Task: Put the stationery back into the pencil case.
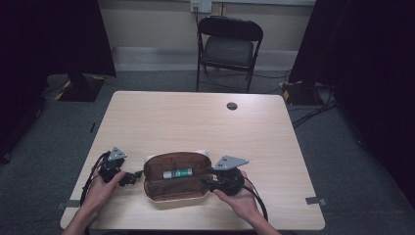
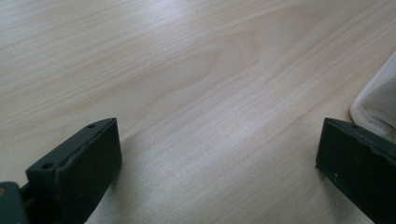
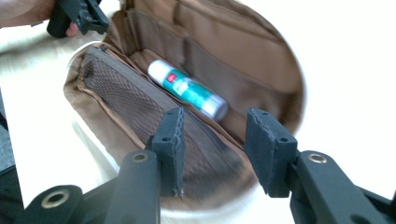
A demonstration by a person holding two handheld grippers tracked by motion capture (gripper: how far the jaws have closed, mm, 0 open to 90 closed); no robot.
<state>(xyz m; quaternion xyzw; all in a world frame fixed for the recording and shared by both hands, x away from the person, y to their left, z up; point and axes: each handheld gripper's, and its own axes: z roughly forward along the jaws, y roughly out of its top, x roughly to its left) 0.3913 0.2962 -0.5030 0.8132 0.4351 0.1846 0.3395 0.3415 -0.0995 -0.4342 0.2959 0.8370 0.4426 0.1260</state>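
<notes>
Lying open near the six o'clock edge of the wooden table [image 1: 195, 117] is a brown fabric case [image 1: 161, 188] with a pale outer rim, its two halves spread flat. Inside, along the middle fold, rests a glue stick [image 1: 177, 173] with a white body and a green label, lying on its side and running from nine to three o'clock in the high view.

The right gripper [image 1: 209, 175] sits at the case's three o'clock end, held by the person's right hand [image 1: 237, 198]. In the right gripper view its jaws stand apart with nothing between them, poised just over the near edge of the case [image 3: 140, 102], above the mesh pocket [image 3: 121, 100]. The glue stick [image 3: 189, 88] lies beyond the tips, toward twelve o'clock, its capped end nearest the gap; the picture is slightly blurred there.

The left gripper [image 1: 134, 177] sits at the case's nine o'clock end, held by the left hand [image 1: 102, 188]. In the left gripper view its jaws are wide apart and empty, low over bare table [image 2: 196, 93], and the pale rim of the case [image 2: 373, 105] shows just beside the jaw at three o'clock; whether they touch cannot be told.

A black folding chair [image 1: 229, 49] stands beyond the table at twelve o'clock, and a small dark round hole [image 1: 232, 105] marks the tabletop near that far edge.
</notes>
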